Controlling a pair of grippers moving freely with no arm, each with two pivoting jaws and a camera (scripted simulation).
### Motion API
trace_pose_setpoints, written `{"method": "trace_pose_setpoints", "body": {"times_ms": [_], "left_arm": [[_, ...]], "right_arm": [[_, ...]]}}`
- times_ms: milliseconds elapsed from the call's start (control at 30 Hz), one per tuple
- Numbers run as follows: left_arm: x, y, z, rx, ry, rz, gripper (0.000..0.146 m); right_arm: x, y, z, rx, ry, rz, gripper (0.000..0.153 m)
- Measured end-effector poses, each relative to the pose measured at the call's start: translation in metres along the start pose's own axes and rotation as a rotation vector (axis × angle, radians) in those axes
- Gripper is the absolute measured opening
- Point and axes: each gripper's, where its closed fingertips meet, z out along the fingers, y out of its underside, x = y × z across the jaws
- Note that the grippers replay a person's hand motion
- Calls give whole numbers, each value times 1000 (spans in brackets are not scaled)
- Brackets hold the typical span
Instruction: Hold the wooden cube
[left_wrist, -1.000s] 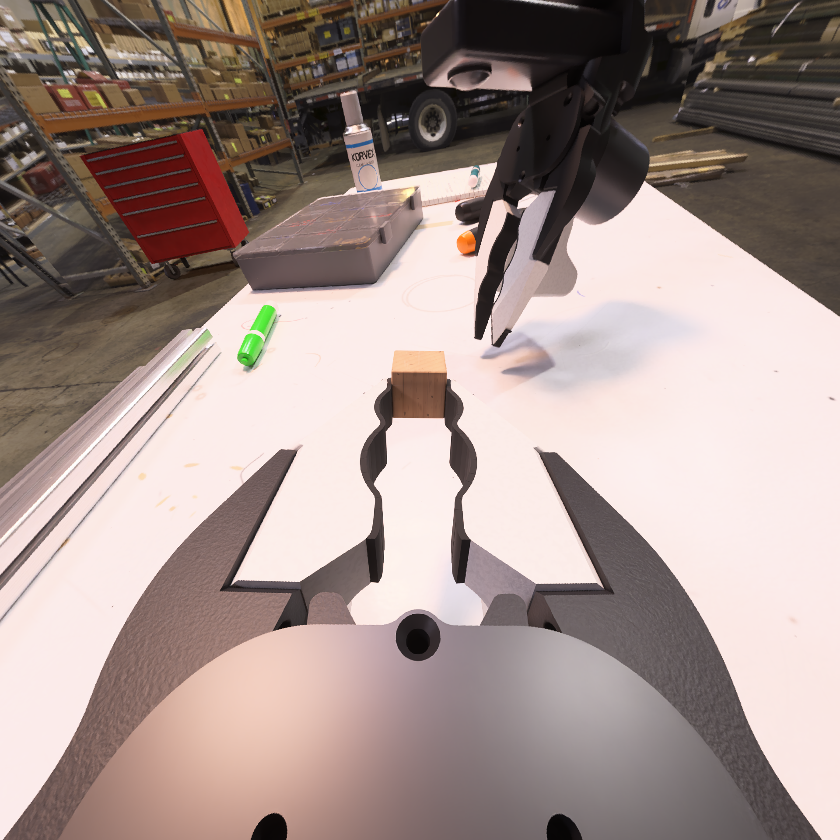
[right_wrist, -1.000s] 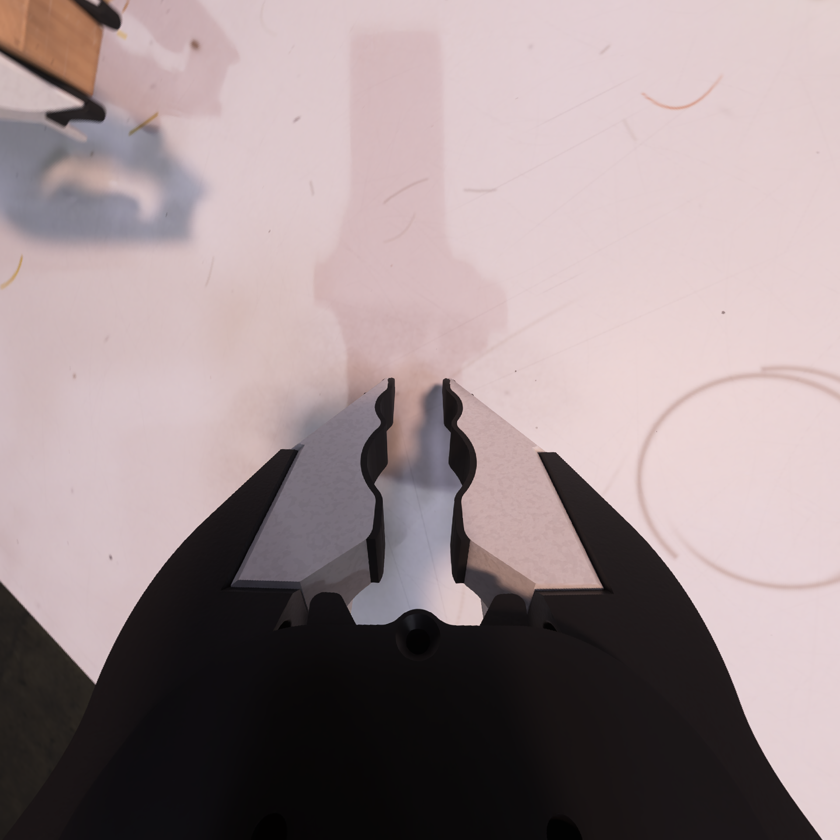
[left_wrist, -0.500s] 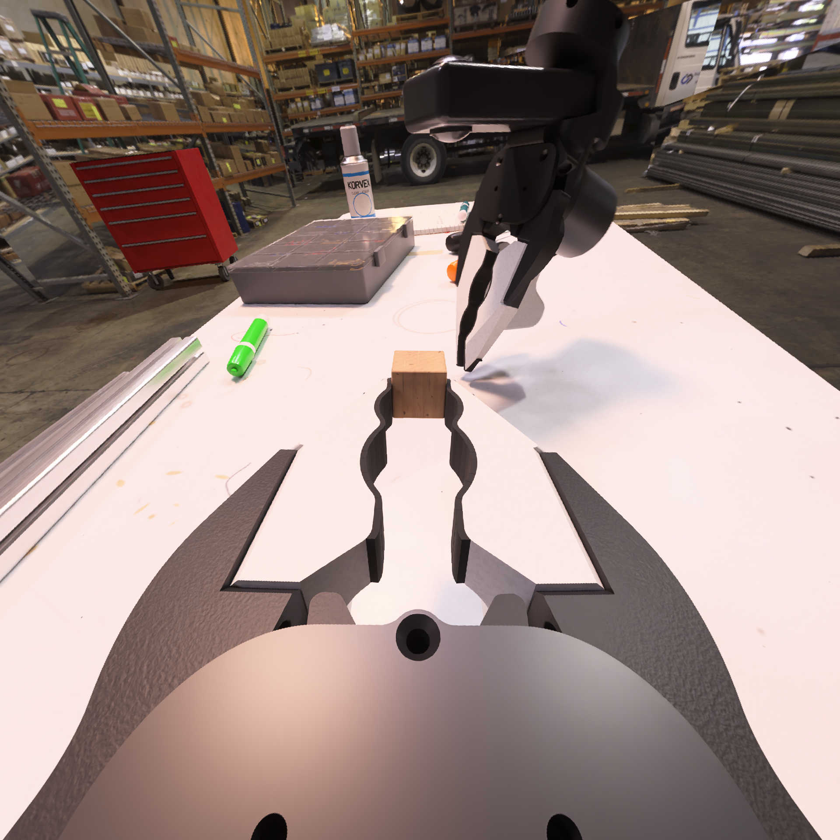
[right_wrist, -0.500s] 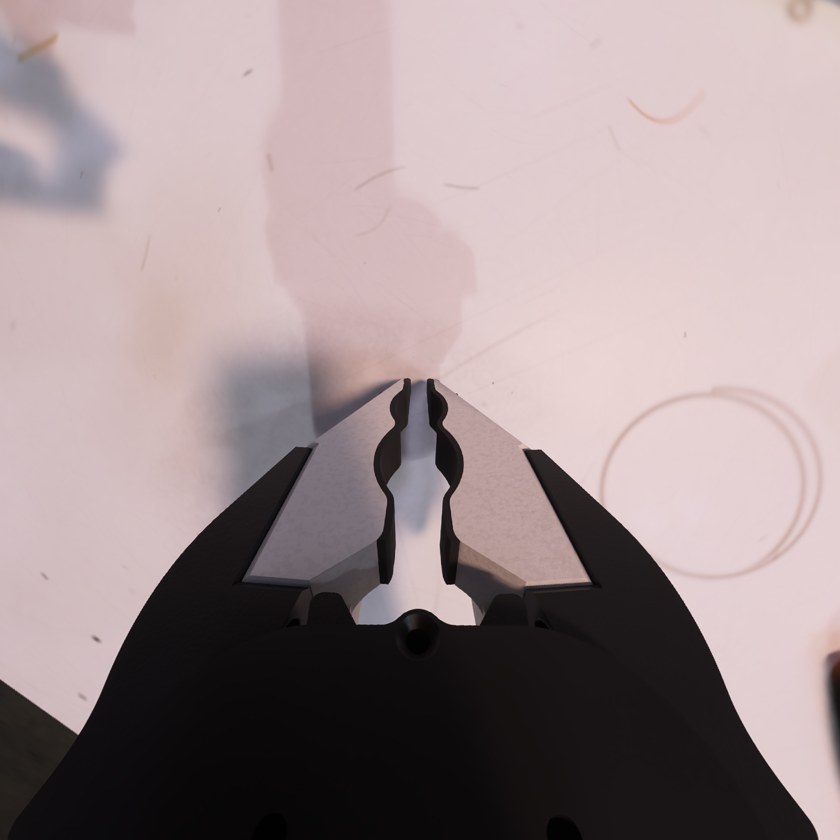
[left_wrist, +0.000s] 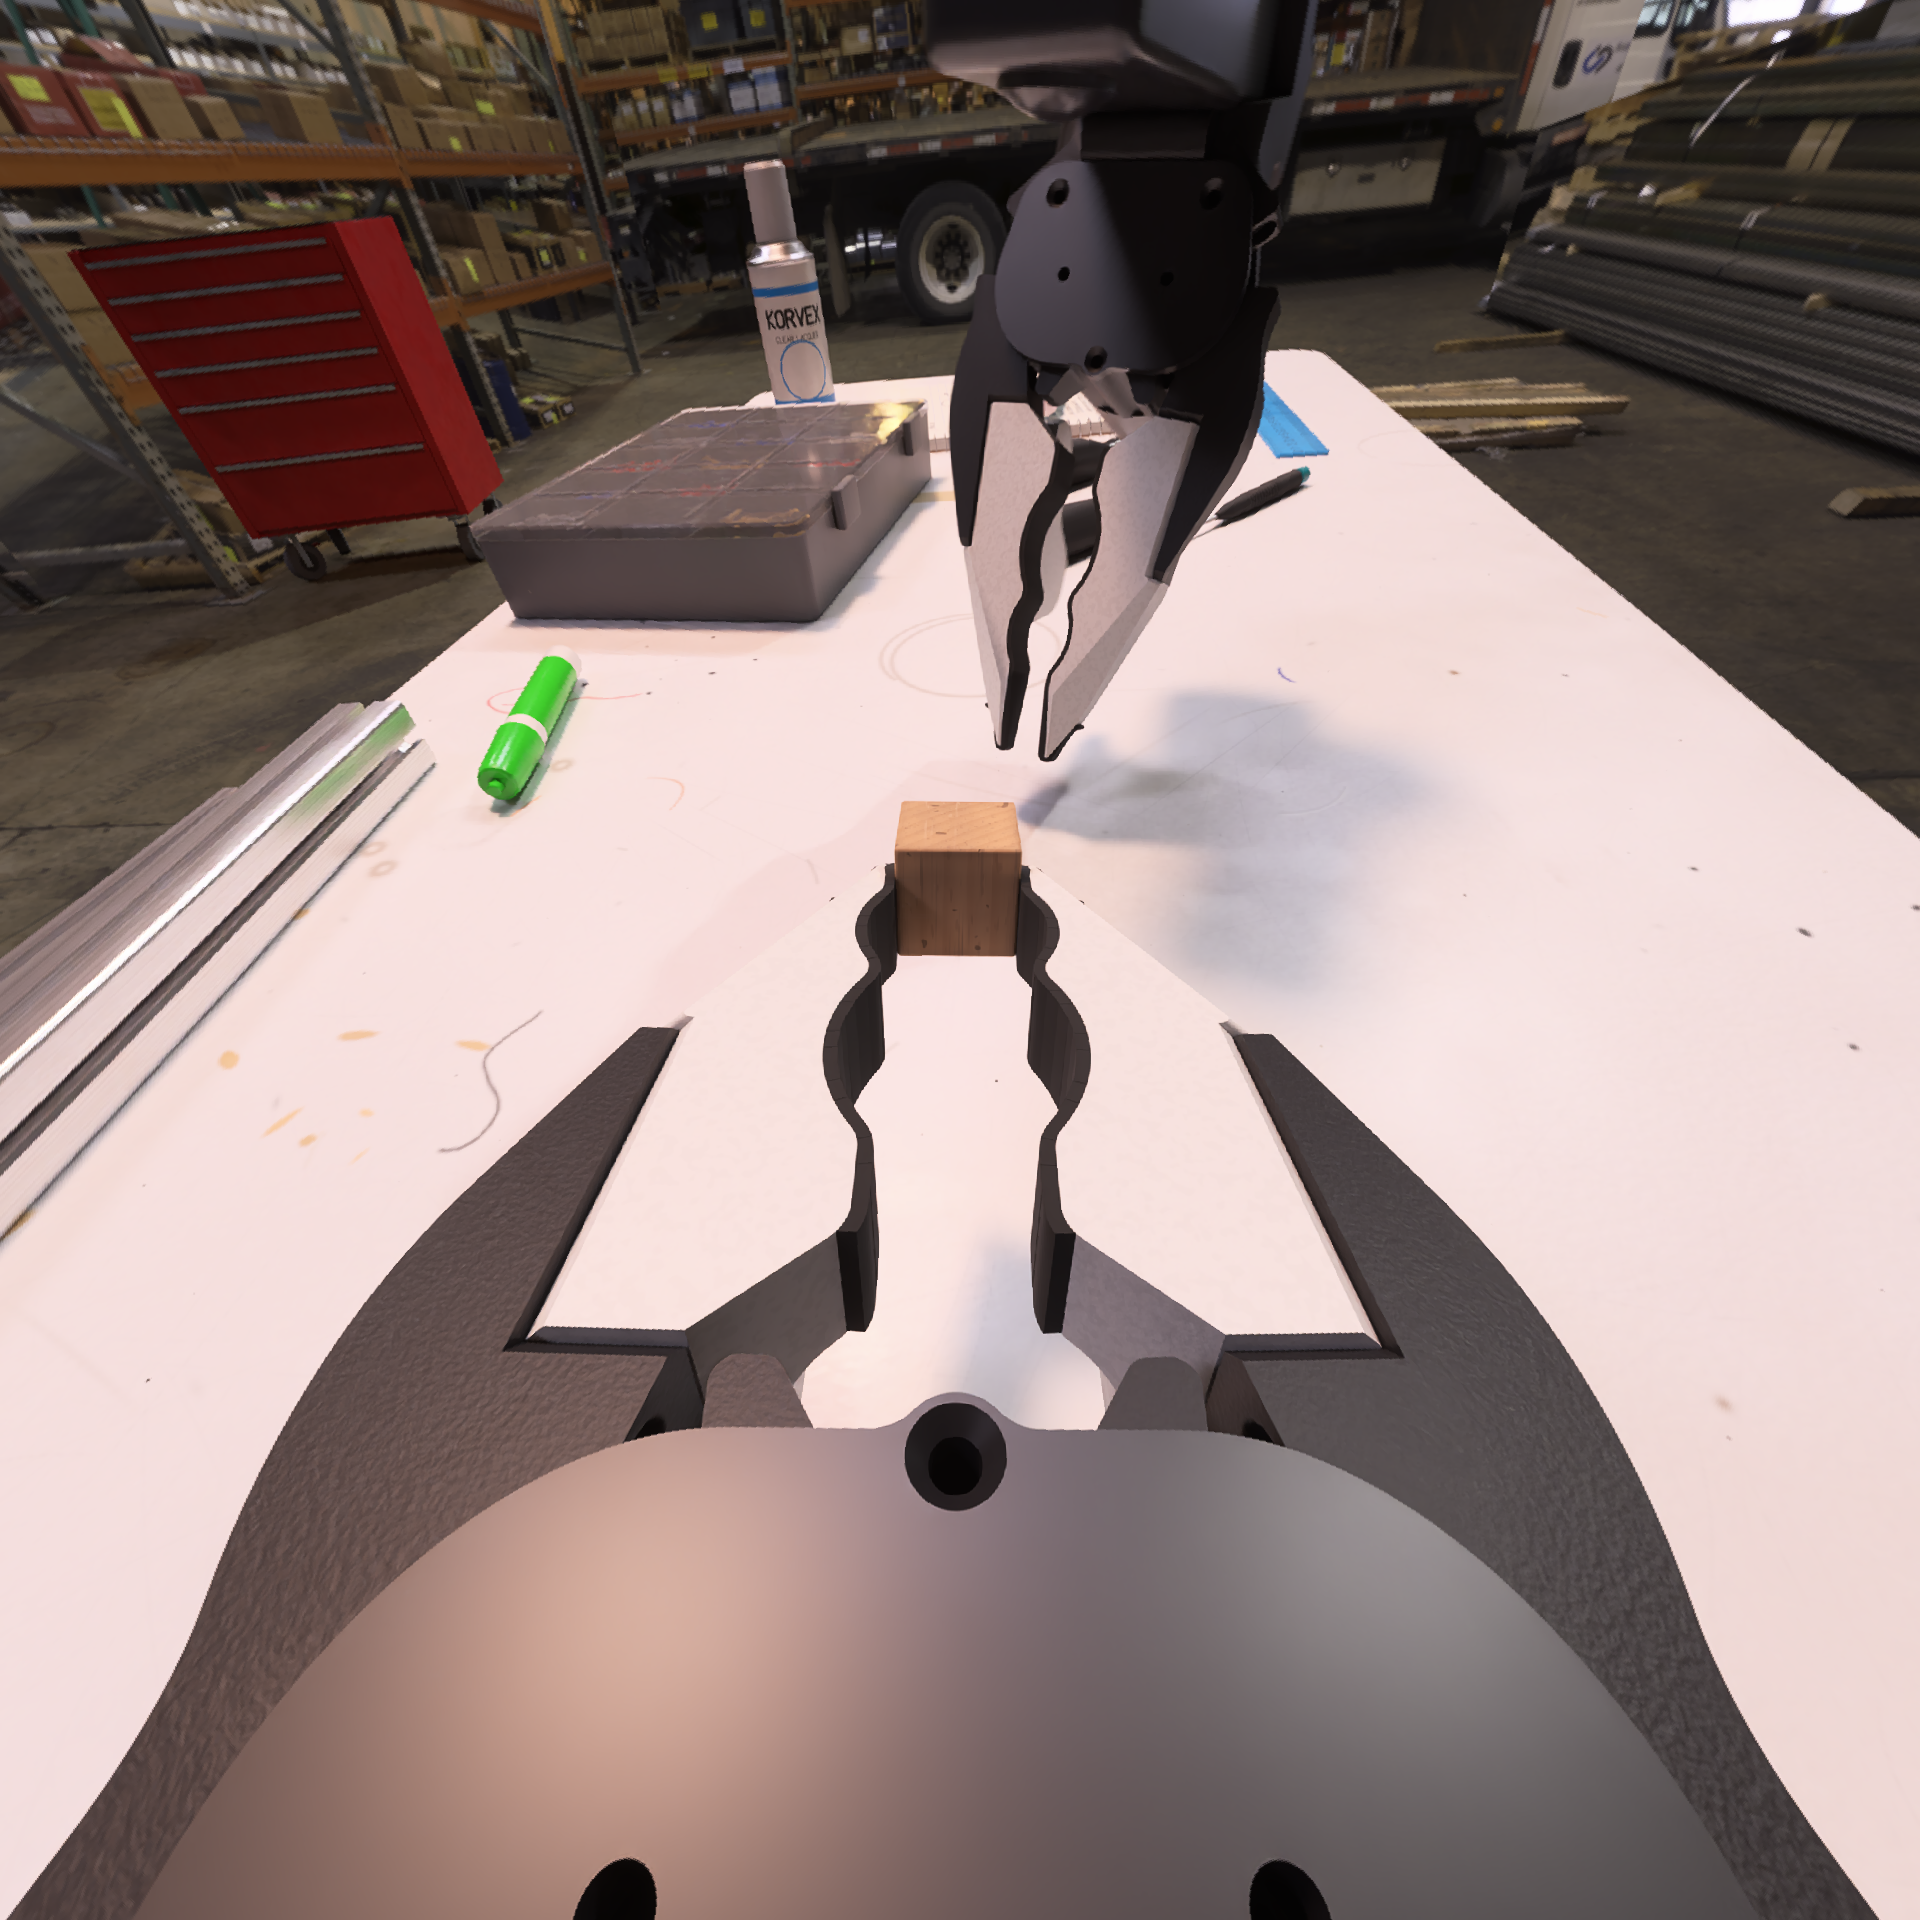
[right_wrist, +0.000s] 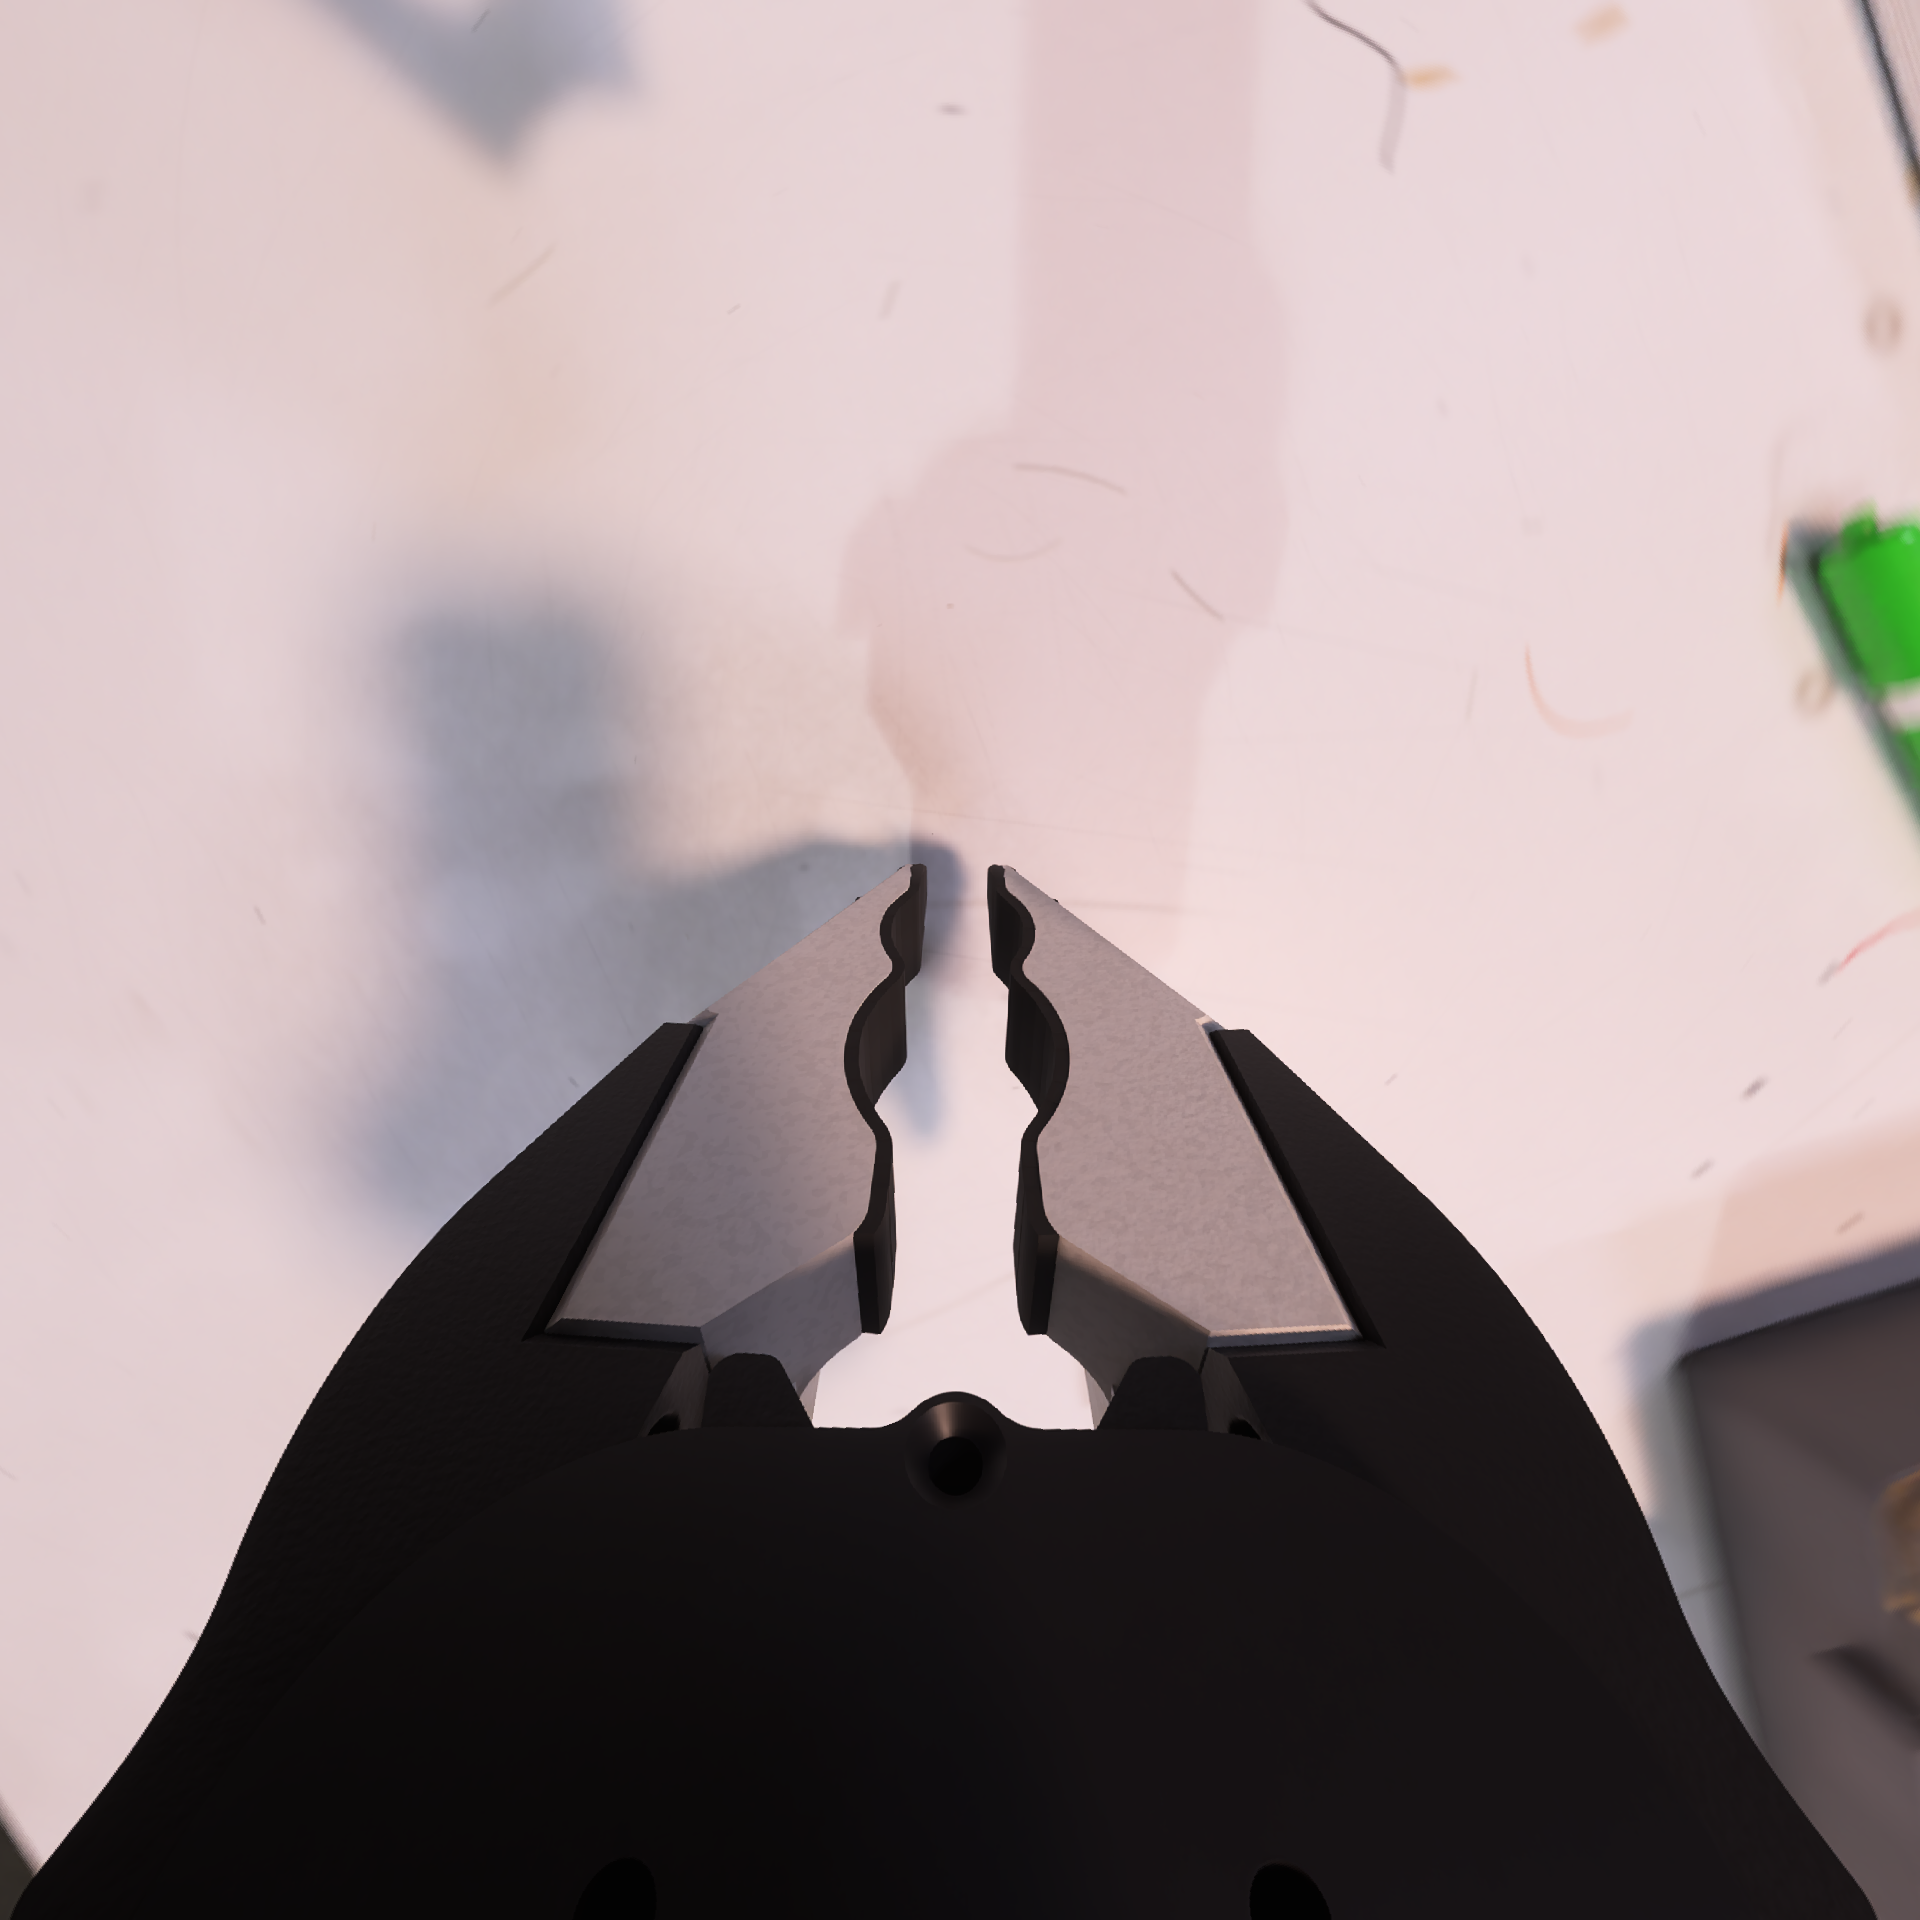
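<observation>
Left gripper (left_wrist: 956, 904), wooden cube (left_wrist: 956, 878), white table (left_wrist: 1455, 1039), warehouse.

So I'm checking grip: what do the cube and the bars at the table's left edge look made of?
The cube, held in the left gripper jaws, looks like unfinished light wood: tan, matte, faint grain. The bars look like bare metal, probably aluminium: silver, with bright streaks along straight edges.
</observation>
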Motion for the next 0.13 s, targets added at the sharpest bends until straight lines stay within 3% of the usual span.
{"method": "trace_pose_setpoints", "body": {"times_ms": [133], "left_arm": [[0, 2, 1, -13, -4, 4, 21]], "right_arm": [[-2, 4, 2, 35, 40, 354, 16]]}}
